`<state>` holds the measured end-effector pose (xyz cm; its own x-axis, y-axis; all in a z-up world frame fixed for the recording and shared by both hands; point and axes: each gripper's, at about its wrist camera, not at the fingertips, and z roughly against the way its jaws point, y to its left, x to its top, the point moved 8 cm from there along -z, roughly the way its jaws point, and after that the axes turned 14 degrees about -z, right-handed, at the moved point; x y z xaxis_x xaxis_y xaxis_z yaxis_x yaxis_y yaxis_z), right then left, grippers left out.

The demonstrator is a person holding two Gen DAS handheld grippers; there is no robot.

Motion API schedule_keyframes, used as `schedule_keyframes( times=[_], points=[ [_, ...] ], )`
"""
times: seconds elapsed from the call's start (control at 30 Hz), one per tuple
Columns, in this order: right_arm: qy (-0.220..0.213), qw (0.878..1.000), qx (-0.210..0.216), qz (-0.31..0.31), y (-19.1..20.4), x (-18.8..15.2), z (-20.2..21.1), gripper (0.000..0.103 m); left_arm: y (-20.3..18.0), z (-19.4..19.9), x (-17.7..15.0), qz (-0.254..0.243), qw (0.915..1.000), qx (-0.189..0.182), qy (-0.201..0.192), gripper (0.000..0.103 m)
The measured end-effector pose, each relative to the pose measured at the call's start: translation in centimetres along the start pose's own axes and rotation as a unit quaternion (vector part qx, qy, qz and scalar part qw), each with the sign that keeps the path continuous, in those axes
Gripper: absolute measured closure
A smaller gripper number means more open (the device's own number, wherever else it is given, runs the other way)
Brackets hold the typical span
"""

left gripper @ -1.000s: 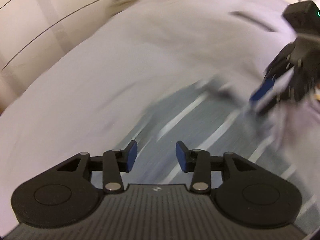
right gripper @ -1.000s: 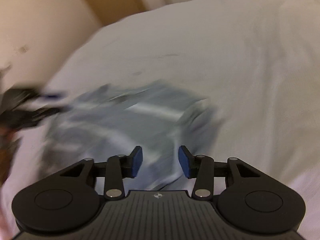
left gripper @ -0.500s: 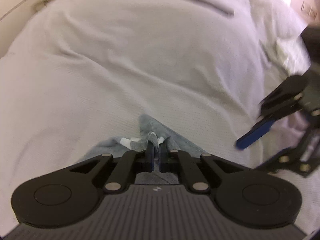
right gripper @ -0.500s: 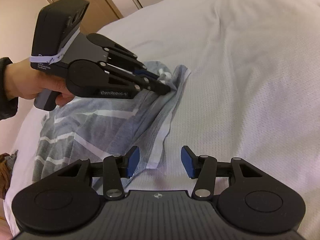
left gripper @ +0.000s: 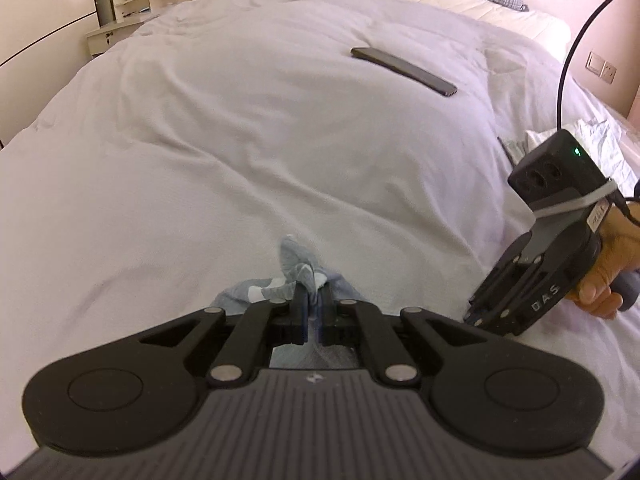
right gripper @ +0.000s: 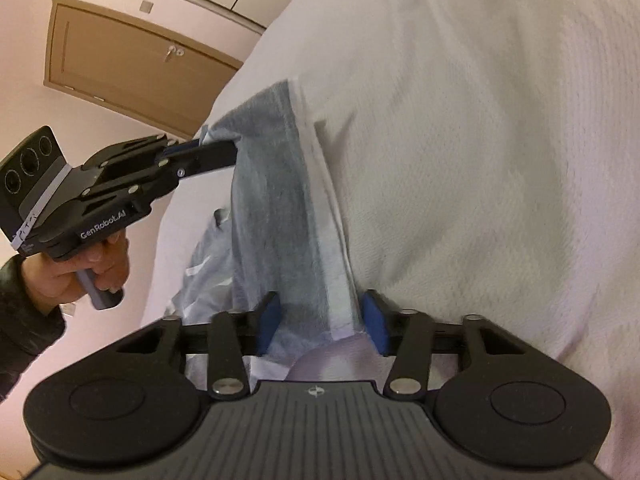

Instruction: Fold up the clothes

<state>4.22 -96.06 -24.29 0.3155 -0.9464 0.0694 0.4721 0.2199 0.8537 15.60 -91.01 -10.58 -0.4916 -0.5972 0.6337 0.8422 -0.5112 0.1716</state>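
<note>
Left tool: clamped tight on a bunched corner of the grey striped garment | right tool: jaws just closing, part open, garment's white-edged hem between the pads, grip unclear | garment: stretched between both tools over the white bed.

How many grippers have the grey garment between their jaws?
2. The left gripper is shut on the garment at a bunched corner; the right gripper, jaws just closing, straddles its hanging edge, not pinching yet.
</note>
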Motion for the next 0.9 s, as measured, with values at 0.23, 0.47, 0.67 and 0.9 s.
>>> schedule_keyframes(
  times=[0.23,0.47,0.67,0.9],
  points=[
    [-0.119,0.989,-0.074,0.053,2.0,-0.3,7.5,0.1,-1.8,-1.4,2.9,-0.009,0.9997,0.02,-0.008,0.08],
    [-0.166,0.951,-0.241,0.098,-0.2,-3.5,12.4,0.09,-1.2,-1.1,-0.1,0.066,0.9943,0.066,0.051,0.064],
    [-0.136,0.97,-0.179,0.096,1.0,-3.2,8.7,0.054,-2.0,4.1,-7.7,0.129,0.9786,0.118,0.11,0.061],
    [-0.11,0.968,-0.204,0.095,0.6,-3.8,6.3,0.054,-6.9,13.1,-18.2,0.28,0.9287,0.169,0.176,0.06]
  ],
)
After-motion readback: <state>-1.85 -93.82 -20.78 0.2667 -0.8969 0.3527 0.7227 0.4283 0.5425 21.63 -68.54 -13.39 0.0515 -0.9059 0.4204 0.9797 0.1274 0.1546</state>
